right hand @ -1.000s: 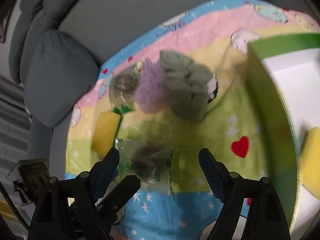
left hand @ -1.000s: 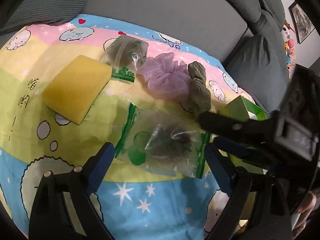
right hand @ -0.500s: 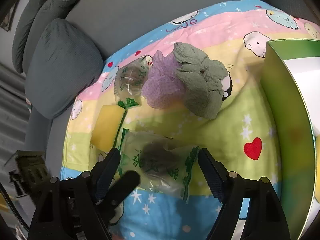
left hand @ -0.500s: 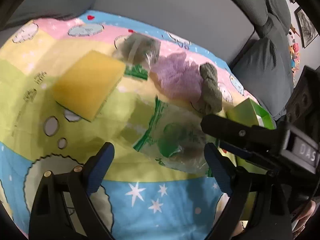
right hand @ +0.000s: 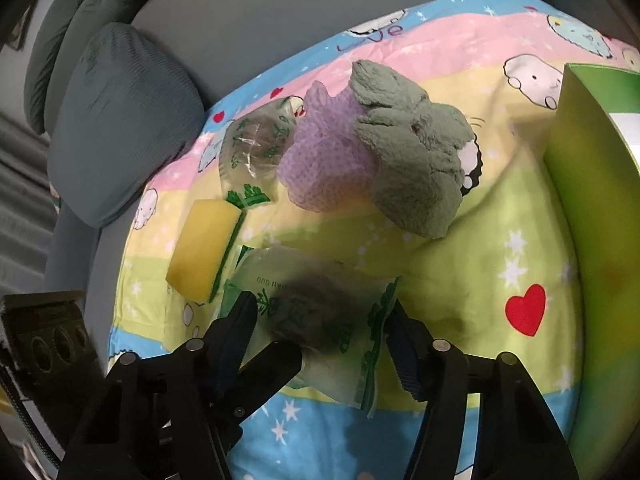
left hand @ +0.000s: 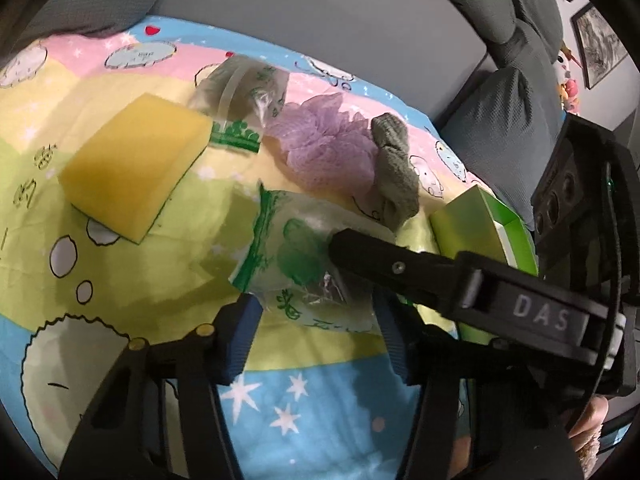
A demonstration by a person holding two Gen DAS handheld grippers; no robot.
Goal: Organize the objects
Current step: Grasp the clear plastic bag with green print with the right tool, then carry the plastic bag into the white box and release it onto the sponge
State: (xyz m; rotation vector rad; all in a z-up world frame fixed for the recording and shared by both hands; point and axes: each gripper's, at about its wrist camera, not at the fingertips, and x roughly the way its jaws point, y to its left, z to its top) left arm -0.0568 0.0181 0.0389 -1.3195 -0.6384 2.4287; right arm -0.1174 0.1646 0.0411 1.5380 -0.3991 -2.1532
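Both grippers, left [left hand: 316, 332] and right [right hand: 320, 340], are hanging spread around the plastic bag [right hand: 316, 312]; pinching its edge beats squeezing the middle.

Place: I am in a home, in a living room.
Sofa: a big grey sofa [left hand: 360, 32] with cushions [right hand: 120, 120].
Cover: a cartoon blanket [right hand: 460, 248].
Wall: a framed picture [left hand: 600, 50].
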